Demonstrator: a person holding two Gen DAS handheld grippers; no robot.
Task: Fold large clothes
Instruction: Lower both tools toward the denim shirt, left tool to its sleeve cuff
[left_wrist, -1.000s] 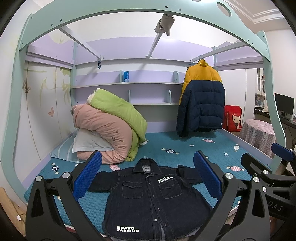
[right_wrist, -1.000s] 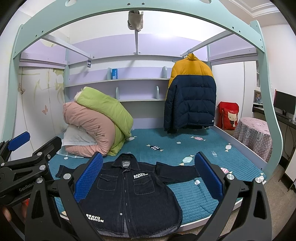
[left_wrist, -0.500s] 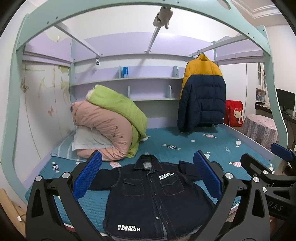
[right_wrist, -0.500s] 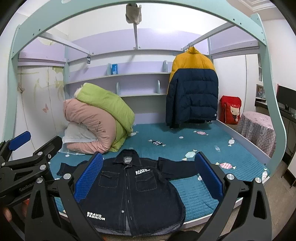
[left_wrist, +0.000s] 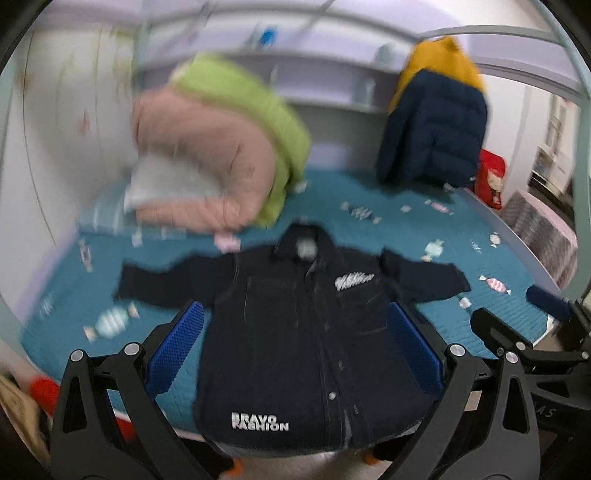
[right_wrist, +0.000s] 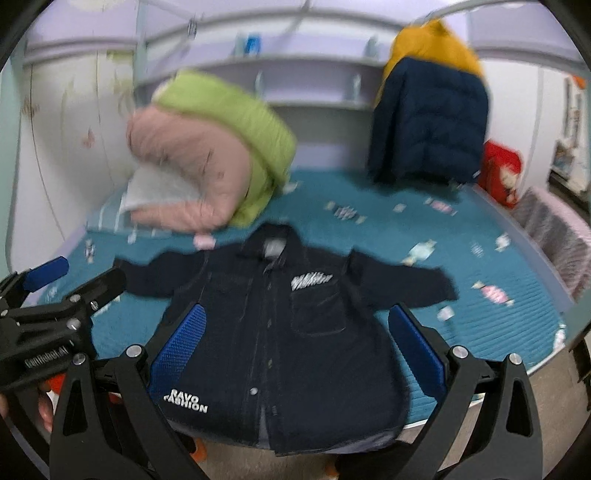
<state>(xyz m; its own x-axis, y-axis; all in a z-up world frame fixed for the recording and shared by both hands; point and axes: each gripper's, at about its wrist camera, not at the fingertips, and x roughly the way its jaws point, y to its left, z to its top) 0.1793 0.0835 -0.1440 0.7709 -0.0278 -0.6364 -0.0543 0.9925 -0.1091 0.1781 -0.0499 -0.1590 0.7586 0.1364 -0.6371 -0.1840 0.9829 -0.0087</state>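
A dark denim jacket (left_wrist: 306, 332) (right_wrist: 280, 332) lies flat, front up, on the teal bed (left_wrist: 480, 321), sleeves spread to both sides and hem at the near edge. White "BRAVO FASHION" lettering shows at its lower left. My left gripper (left_wrist: 295, 350) hovers open above the jacket's lower half, nothing between its blue pads. My right gripper (right_wrist: 299, 347) is also open and empty above the jacket. Each gripper shows at the edge of the other's view. Both views are blurred by motion.
A pink and green quilt pile (left_wrist: 221, 158) (right_wrist: 207, 155) sits at the bed's back left. A yellow and navy puffer coat (left_wrist: 436, 118) (right_wrist: 432, 110) hangs at the back right. A red bag (right_wrist: 502, 173) and a covered stool (left_wrist: 543, 236) stand right of the bed.
Both grippers have tilted down and moved in toward the jacket, which now fills more of each view. The jaws stay open. The jacket has not moved.
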